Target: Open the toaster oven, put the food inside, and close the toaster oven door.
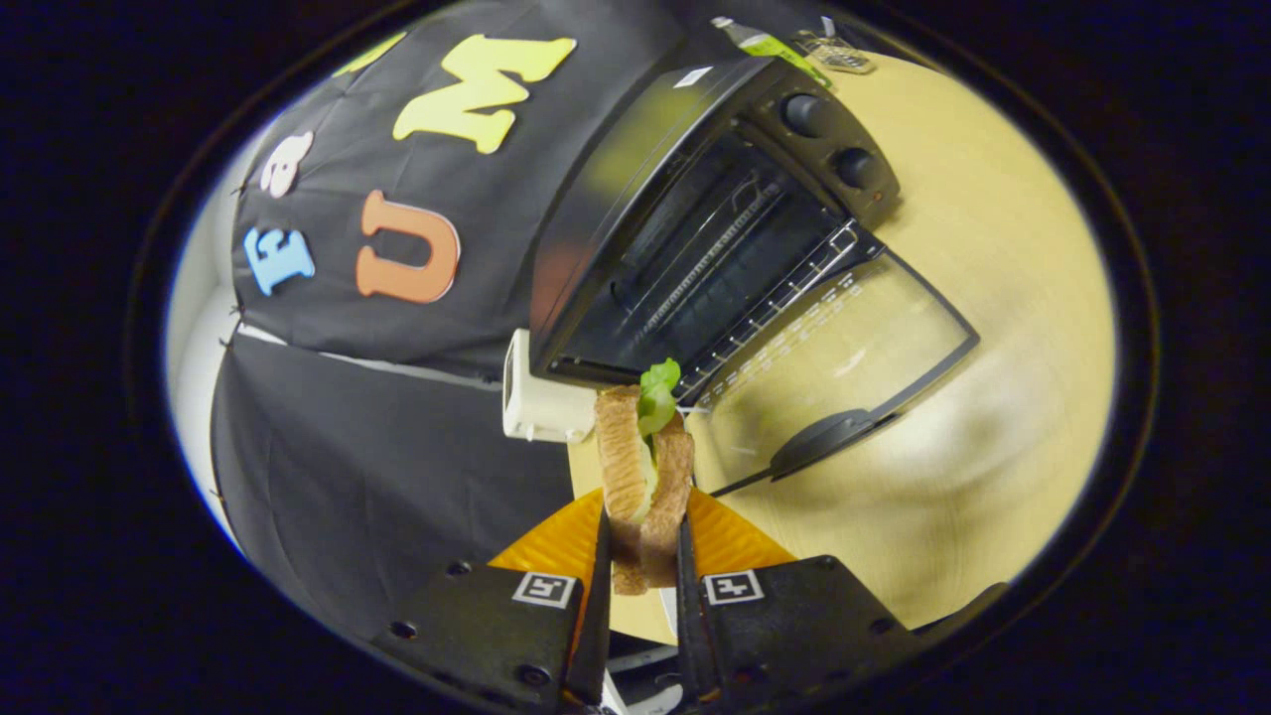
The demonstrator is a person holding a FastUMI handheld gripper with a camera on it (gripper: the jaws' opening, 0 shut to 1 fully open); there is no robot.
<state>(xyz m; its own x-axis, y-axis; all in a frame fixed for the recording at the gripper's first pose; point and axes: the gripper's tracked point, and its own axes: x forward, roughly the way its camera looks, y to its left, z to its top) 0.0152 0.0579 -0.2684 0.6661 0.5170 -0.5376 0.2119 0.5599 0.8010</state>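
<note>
My gripper (642, 556) is shut on a sandwich (643, 477) of two brown bread slices with green lettuce sticking out the far end. The sandwich hangs between the fingers, lifted above the table. Just beyond it stands the black toaster oven (685, 218), seen tilted. Its glass door (844, 357) lies folded down flat onto the table, handle (829, 437) toward me. The cavity is open, with a wire rack (784, 293) inside. Two knobs (834, 139) sit on the oven's control panel.
An orange ridged plate (730, 541) lies on the light wooden table (993, 298) under the fingers. A white boxy object (536, 402) stands beside the oven's near corner. A green bottle (770, 45) and a small item lie behind the oven. Black cloth wall stands beside the oven.
</note>
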